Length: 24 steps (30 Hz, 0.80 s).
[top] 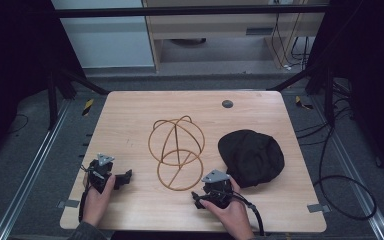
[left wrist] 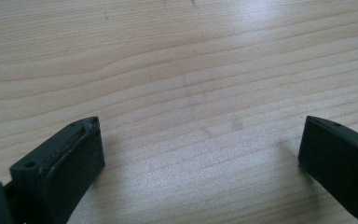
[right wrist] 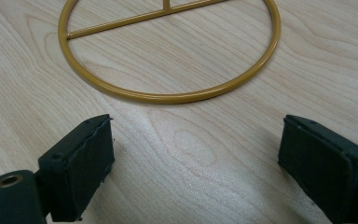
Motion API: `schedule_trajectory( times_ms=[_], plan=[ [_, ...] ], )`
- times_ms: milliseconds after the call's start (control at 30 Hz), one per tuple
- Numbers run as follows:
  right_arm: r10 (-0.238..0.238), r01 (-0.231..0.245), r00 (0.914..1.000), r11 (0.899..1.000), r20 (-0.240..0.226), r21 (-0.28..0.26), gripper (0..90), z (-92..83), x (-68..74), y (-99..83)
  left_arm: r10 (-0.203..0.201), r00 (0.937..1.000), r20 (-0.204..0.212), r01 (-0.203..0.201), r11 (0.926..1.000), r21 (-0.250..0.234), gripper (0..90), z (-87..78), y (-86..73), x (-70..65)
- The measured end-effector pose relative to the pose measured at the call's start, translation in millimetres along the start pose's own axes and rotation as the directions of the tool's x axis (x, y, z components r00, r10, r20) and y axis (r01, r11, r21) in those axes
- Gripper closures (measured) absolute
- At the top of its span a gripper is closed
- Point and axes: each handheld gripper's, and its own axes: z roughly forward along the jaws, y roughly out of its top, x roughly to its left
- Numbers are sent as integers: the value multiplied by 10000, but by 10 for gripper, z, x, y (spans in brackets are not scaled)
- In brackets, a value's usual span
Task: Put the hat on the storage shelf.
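Worktop (top: 130,125) of pale wood lies under both my hands, seen from above. At the left, my left gripper (top: 125,177) rests near the front edge, held in my left hand (top: 97,197); in the left gripper view its fingers (left wrist: 70,163) are spread wide apart with bare wood grain between them, grasping nothing. Toward the middle stands a gold wire frame (top: 176,150), hoops joined into a rounded cage with a flat ring at its base, well apart from my left gripper. My right gripper (top: 196,197), in my right hand (top: 232,215), sits just in front of that ring; in the right gripper view its fingers (right wrist: 81,163) are released and wide, the ring's (right wrist: 168,95) near curve lying just beyond them, not touching. Right of the frame, a black cap (top: 252,156) rests on the wood, near my right gripper. A small dark round disc (top: 227,104) sits near the far edge.
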Motion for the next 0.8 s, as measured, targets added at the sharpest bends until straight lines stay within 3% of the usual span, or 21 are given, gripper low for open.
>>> schedule_trajectory(
  times_ms=[167, 200, 300, 367, 400, 500, 567, 633, 667, 767, 800],
  plan=[
    [-183, 164, 9994, 9977, 281, 653, 92, -43, 23, 108, 8, 10000, 29, -8, 10000, 4, 0, -1, 1, 4],
    [-629, 613, 9975, 9970, 329, 476, 103, -169, 54, 206, 49, 10000, 78, -50, 10000, 3, 0, -2, -1, 10],
    [-1014, 983, 9935, 9934, 521, 593, 104, -300, 71, 323, 108, 9998, 158, -107, 9999, -25, 0, -4, -5, 17],
    [-1422, 1352, 9865, 9872, 816, 850, 107, -502, 54, 497, 130, 9998, 174, -129, 9999, -22, 0, -5, -6, 19],
    [-1422, 1352, 9865, 9872, 816, 850, 107, -502, 54, 497, 132, 9997, 184, -132, 9999, -22, 0, -5, -7, 19],
    [-1421, 1321, 9855, 9855, 930, 1061, 111, -768, -75, 700, 191, 9996, 225, -191, 9998, -13, 0, -11, -12, 20],
    [-1425, 1304, 9847, 9844, 1001, 1183, 111, -834, -116, 744, 217, 9995, 244, -217, 9998, -13, 0, -13, -15, 21],
    [-1183, 1011, 9853, 9854, 1235, 1373, 117, -1027, -277, 852, 290, 9991, 317, -289, 9996, -28, 0, -18, -20, 27],
    [-1183, 1011, 9853, 9854, 1235, 1373, 117, -1027, -277, 852, 290, 9991, 317, -289, 9996, -28, 0, -18, -20, 27],
    [-844, 597, 9848, 9852, 1520, 1604, 124, -1232, -519, 919, 275, 9992, 288, -274, 9996, -19, 0, -19, -22, 22],
    [-844, 597, 9848, 9852, 1520, 1604, 124, -1232, -519, 919, 275, 9992, 288, -274, 9996, -19, 0, -19, -22, 22]
  ],
)
